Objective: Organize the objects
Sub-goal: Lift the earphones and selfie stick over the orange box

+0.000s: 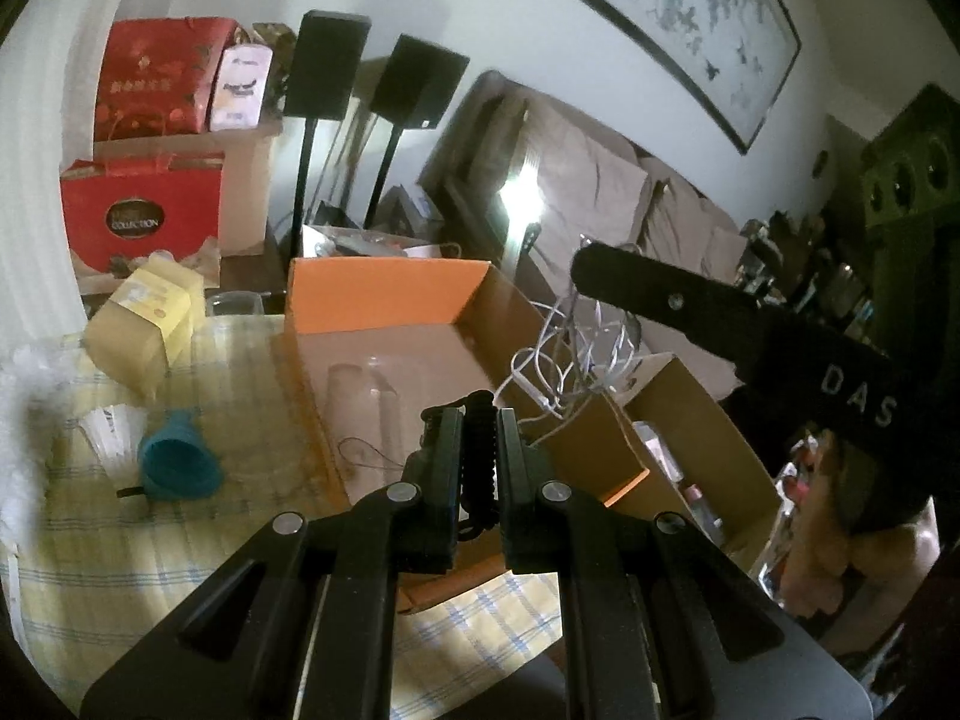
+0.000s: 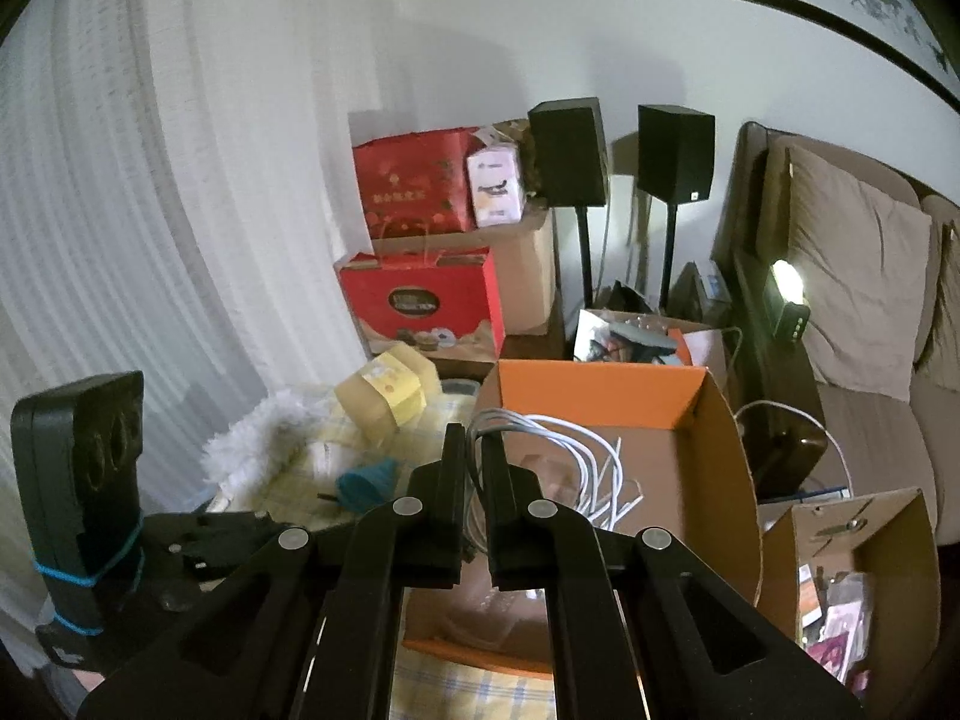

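Note:
An open cardboard box with orange walls (image 1: 384, 300) (image 2: 600, 396) sits on the checked tablecloth. My left gripper (image 1: 480, 420) is shut on a black coiled cord (image 1: 478, 462) above the box's near edge. My right gripper (image 2: 474, 438) is shut on a bundle of white cables (image 2: 594, 462), which dangles over the box's interior. In the left wrist view the right gripper (image 1: 591, 276) hangs above the box's right wall with the white cables (image 1: 564, 372) trailing below it. A clear plastic container (image 1: 360, 390) lies on the box floor.
On the cloth left of the box lie a teal cup (image 1: 177, 465) (image 2: 366, 483), a white shuttlecock (image 1: 111, 438), a yellow carton (image 1: 144, 324) and a fluffy white cloth (image 2: 264, 438). A brown box of small items (image 2: 864, 540) stands to the right. Red gift bags (image 2: 420, 300), speakers on stands and a sofa lie behind.

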